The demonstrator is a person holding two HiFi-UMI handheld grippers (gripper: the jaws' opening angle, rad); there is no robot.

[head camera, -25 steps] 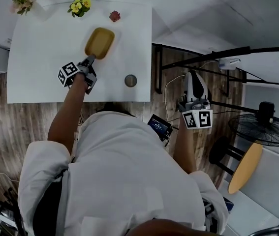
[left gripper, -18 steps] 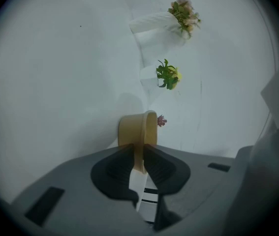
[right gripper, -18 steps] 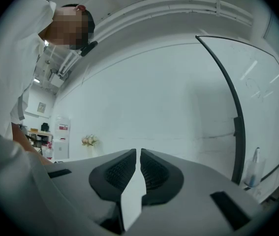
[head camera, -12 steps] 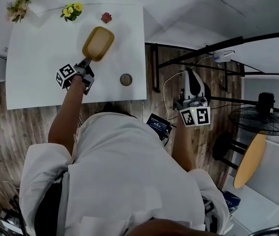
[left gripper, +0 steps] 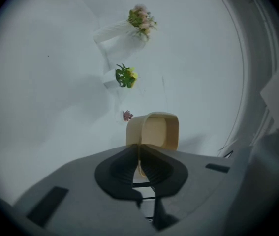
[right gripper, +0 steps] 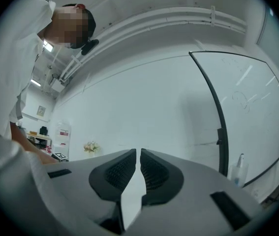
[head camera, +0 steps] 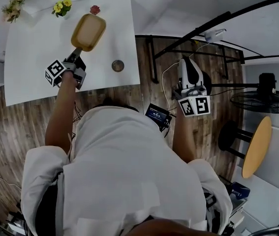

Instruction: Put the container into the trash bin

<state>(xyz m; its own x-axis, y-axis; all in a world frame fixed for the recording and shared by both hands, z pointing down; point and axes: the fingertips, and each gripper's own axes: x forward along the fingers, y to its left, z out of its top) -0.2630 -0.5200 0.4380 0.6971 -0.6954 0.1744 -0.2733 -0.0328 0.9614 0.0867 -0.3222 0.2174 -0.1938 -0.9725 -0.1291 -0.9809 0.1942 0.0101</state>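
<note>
Fingers (left gripper: 122,165) of left gripper (left gripper: 139,150) clamped on rim of one tan container (head camera: 87,32), held above white bench (head camera: 31,77). Right gripper (right gripper: 138,162) fingers together, empty, off to bench's side over wood floor (head camera: 1,117). On bench: one round disc (head camera: 118,66), two flower bunches (head camera: 61,6), one small red thing (head camera: 95,9).

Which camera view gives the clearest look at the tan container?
The head view: the whole container shows from above, its rim pinched by the left gripper. The left gripper view shows its inside, the near rim hidden by the jaws. The right gripper view does not show it.
</note>
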